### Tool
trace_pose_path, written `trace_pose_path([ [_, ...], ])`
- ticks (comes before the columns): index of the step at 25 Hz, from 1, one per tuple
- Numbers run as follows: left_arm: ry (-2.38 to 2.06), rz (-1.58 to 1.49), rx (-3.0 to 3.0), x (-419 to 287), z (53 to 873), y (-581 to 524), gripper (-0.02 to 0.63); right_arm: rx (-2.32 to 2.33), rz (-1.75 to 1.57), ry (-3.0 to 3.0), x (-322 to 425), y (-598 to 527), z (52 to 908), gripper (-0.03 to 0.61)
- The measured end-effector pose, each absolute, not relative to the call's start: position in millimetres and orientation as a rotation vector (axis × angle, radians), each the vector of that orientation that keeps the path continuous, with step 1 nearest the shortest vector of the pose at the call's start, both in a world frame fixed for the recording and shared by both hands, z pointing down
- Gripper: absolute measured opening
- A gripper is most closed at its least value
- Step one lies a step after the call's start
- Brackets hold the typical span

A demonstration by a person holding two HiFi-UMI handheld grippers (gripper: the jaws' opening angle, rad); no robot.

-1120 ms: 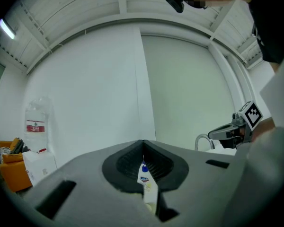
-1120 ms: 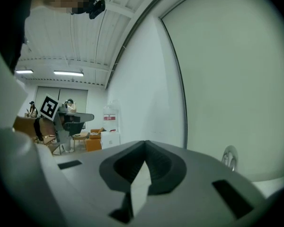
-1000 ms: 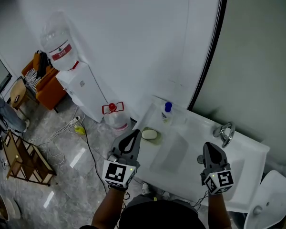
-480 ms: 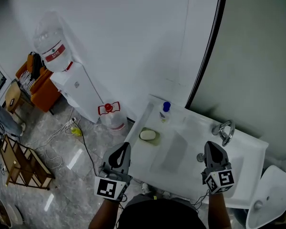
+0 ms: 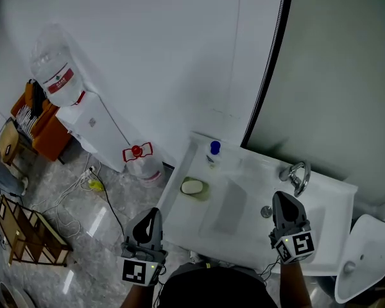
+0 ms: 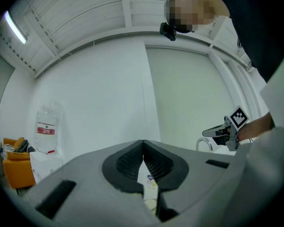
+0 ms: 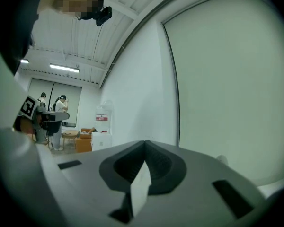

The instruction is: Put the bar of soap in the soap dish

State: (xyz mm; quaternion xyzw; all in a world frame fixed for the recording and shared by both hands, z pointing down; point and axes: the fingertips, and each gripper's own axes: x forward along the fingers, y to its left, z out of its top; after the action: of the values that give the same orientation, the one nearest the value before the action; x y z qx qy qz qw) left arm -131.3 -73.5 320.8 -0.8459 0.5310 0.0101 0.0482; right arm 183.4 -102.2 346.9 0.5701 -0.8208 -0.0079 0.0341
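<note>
A pale bar of soap (image 5: 192, 186) lies in a yellow-green soap dish (image 5: 201, 192) on the left end of the white washstand (image 5: 244, 242). My left gripper (image 5: 150, 213) hangs off the counter's left front corner, below and left of the dish, with its jaws shut and nothing held. The left gripper view shows these jaws (image 6: 143, 144) meeting at the tip. Over the counter's right front, my right gripper (image 5: 282, 197) is shut and empty too, its tips together in its own view (image 7: 144, 144).
A blue-capped bottle (image 5: 213, 151) stands behind the dish. A chrome faucet (image 5: 297, 175) and a drain knob (image 5: 265, 212) sit near the right gripper. A toilet (image 5: 366, 255) is at the right. A water dispenser (image 5: 90, 124), a floor jug (image 5: 140, 162) and cables lie left.
My left gripper has pulled back from beside the soap dish toward the lower left, off the counter's edge. The right gripper has stayed in place.
</note>
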Motion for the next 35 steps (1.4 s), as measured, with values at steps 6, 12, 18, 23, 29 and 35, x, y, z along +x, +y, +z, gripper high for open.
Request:
trace_pose_path([
  [6, 1.581, 0.051, -2.596, -120, 320, -84, 0.020, 1.763, -0.024, -2.514, 182, -106, 343, 0.014],
  [12, 1.555, 0.075, -2.598, -113, 313, -88, 0.020, 1.736, -0.036, -2.528, 174, -109, 338, 0.014],
  [18, 1.567, 0.083, -2.592, -113, 312, -86, 0.020, 1.712, -0.026, -2.520, 172, -108, 345, 0.014],
  [23, 1.584, 0.080, -2.580, -117, 312, -82, 0.020, 1.686, -0.038, -2.535, 165, -107, 343, 0.014],
  [29, 1.590, 0.078, -2.573, -118, 312, -78, 0.020, 1.671, -0.062, -2.540, 163, -105, 340, 0.014],
  [35, 1.595, 0.072, -2.574, -120, 313, -74, 0.020, 1.667, -0.066, -2.551, 160, -103, 339, 0.014],
])
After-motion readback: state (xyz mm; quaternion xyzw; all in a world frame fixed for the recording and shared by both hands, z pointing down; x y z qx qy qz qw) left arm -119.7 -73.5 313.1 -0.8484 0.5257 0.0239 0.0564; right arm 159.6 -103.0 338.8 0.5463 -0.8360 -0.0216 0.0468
